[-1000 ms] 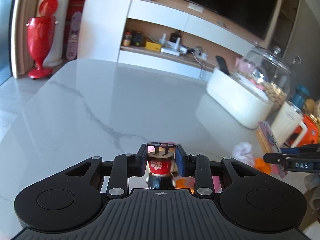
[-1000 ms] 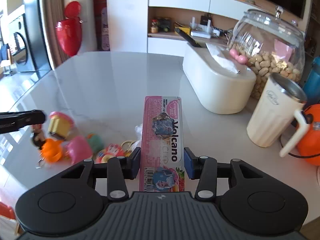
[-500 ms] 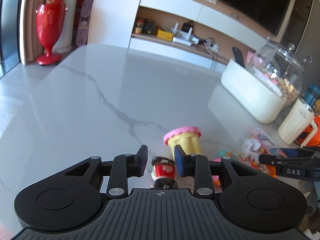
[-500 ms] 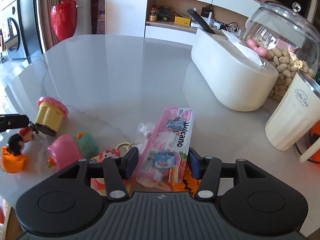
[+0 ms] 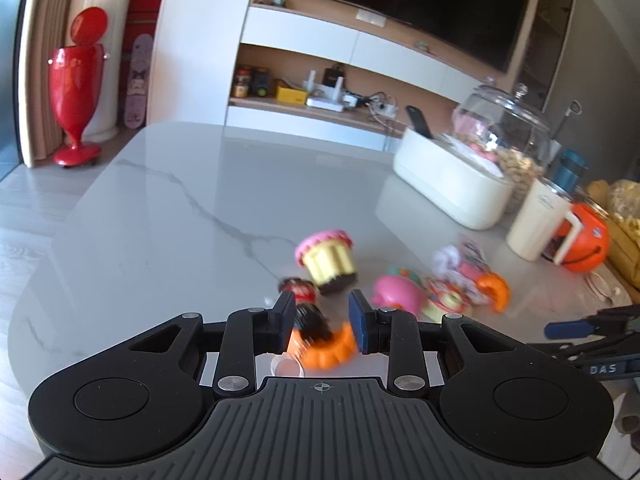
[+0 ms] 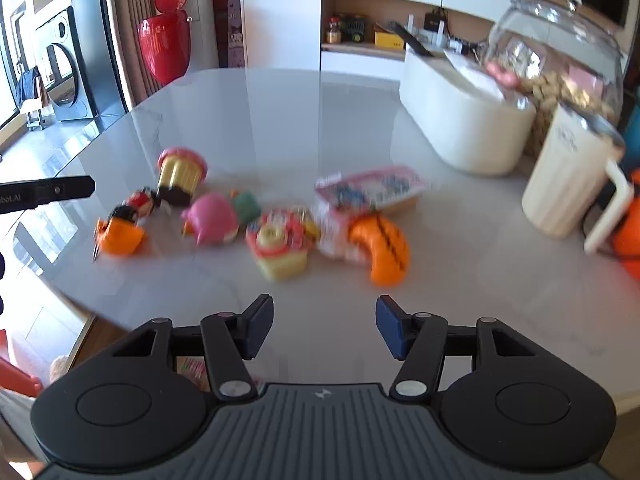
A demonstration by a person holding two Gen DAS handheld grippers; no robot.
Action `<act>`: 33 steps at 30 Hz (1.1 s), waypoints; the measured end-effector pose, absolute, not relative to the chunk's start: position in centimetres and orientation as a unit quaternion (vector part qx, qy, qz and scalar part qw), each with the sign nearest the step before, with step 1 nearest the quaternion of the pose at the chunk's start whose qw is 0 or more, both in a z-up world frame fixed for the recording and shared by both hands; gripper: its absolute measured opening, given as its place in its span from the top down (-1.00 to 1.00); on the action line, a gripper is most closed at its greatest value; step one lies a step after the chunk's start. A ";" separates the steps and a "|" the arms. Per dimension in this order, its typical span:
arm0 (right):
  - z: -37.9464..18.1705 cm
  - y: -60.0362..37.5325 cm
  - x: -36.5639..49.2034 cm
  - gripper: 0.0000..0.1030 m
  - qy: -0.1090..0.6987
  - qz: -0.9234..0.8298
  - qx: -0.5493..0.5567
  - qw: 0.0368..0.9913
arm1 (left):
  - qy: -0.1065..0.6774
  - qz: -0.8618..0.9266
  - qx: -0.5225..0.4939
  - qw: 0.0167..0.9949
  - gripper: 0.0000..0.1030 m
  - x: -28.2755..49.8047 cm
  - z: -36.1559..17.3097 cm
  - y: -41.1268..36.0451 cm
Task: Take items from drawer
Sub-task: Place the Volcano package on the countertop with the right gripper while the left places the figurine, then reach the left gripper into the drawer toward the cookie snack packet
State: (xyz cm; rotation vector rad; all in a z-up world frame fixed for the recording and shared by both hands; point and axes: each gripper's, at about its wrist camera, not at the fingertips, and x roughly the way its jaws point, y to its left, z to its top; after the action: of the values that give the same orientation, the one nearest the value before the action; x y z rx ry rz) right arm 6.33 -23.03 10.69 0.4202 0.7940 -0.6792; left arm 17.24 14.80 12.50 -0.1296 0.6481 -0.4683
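Several small toys lie in a loose row on the marble table (image 5: pixel 168 216). The little figure on an orange base (image 5: pixel 316 334) lies on its side in front of my left gripper (image 5: pixel 320 317), which is open and not touching it. Behind the figure stands a pink-topped cupcake toy (image 5: pixel 326 256). My right gripper (image 6: pixel 325 325) is open and empty, held back above the table's near edge. The pink candy packet (image 6: pixel 372 190) rests on the table beyond the right gripper, beside an orange crescent toy (image 6: pixel 382 248), a yellow-red toy (image 6: pixel 280 244) and a pink toy (image 6: pixel 210 218).
A white box (image 5: pixel 448 176), a glass jar of peanuts (image 5: pixel 508 136), a cream mug (image 5: pixel 536 220) and an orange object (image 5: pixel 584 240) stand along the table's right side. The table edge (image 6: pixel 80 304) runs close at the lower left in the right wrist view.
My left gripper opened and let the figure down onto the table. My right gripper let go of the pink packet, opened wide and drew back from the toys.
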 end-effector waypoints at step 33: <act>-1.1 -21.8 1.1 -0.11 0.449 -0.235 0.256 0.823 | 0.504 -0.280 0.207 0.790 0.38 13.1 0.1 3.8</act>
State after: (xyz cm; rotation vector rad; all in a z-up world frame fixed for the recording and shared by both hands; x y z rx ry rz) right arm 1.12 -21.84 -1.08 0.5450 0.9545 -0.4990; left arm 13.09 3.82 0.14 0.4449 1.0858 -0.6026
